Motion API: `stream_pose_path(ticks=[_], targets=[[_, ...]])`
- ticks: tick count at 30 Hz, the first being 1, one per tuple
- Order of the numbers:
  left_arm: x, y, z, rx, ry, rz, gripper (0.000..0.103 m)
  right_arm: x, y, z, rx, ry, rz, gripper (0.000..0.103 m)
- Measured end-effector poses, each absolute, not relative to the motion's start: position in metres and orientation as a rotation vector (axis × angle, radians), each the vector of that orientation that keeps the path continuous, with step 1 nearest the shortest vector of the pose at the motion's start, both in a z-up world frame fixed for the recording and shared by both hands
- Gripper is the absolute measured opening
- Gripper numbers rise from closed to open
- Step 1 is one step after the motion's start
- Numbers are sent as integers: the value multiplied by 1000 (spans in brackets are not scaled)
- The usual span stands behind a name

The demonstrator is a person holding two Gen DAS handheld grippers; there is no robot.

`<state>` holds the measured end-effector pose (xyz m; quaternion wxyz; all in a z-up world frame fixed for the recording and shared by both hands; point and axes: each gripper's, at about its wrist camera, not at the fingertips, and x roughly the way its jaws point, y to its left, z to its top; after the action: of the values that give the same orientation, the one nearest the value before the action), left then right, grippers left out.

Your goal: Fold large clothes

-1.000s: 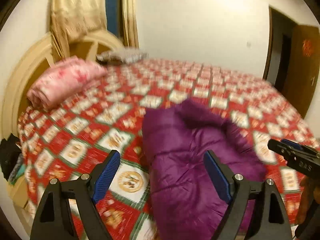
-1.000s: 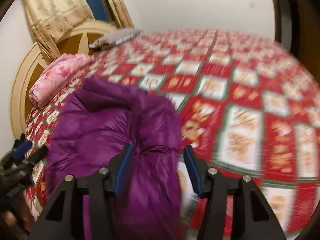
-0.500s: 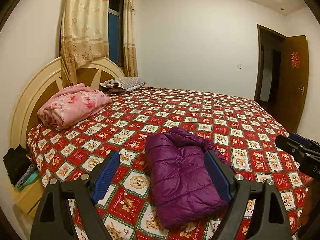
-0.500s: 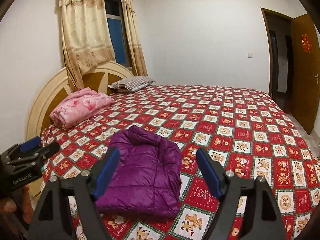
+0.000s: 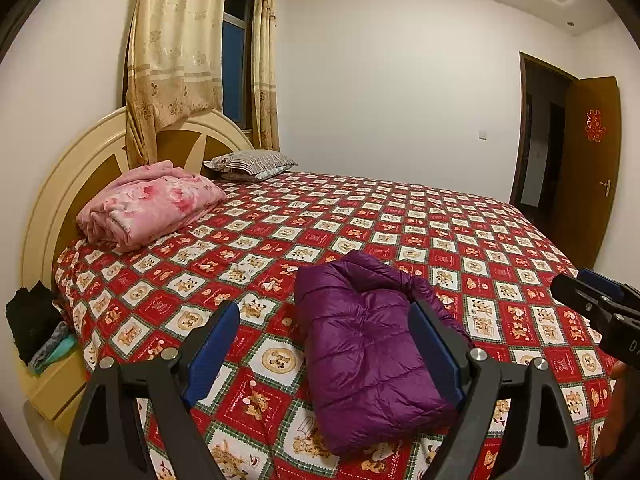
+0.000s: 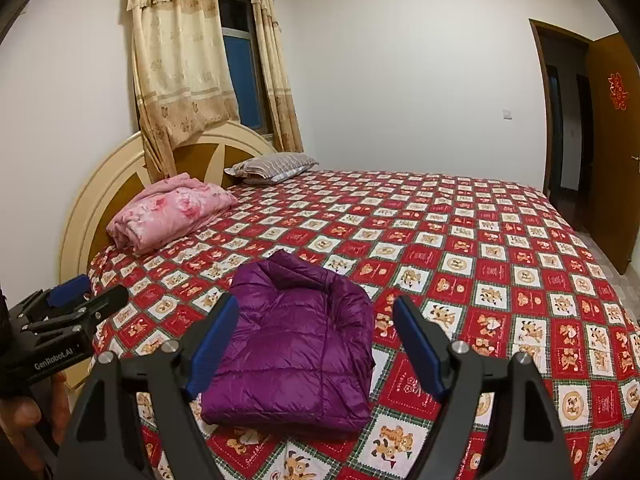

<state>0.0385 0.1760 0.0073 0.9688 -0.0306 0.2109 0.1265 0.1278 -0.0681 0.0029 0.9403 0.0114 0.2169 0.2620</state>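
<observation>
A purple puffer jacket (image 5: 372, 352) lies folded into a compact bundle near the front edge of the bed, its collar end pointing towards the far side. My left gripper (image 5: 323, 312) hovers above and short of it, open, with nothing between its blue pads. My right gripper (image 6: 315, 302) is likewise open and held back from the jacket (image 6: 292, 344), touching nothing. Each gripper shows in the other's view: the left gripper (image 6: 80, 296) at the left edge, the right gripper (image 5: 588, 292) at the right edge.
The bed carries a red checked cover (image 5: 440, 240). A folded pink blanket (image 5: 148, 204) and a striped pillow (image 5: 252, 162) lie by the rounded headboard (image 5: 56, 200). Dark clothes (image 5: 32, 320) sit on a low stand at the left. A wooden door (image 5: 588, 184) stands open at the right.
Both grippers have drawn back and upward from the jacket, which filled the views a second ago. The right jaws have widened. The jacket rests folded on the bed.
</observation>
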Motion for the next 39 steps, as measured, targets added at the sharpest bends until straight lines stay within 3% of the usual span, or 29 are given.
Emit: stream_pose_path(ticks=[39], targets=[[42,175,-3,-51,452,249,86,129,-65,-1,36,459,537,84]])
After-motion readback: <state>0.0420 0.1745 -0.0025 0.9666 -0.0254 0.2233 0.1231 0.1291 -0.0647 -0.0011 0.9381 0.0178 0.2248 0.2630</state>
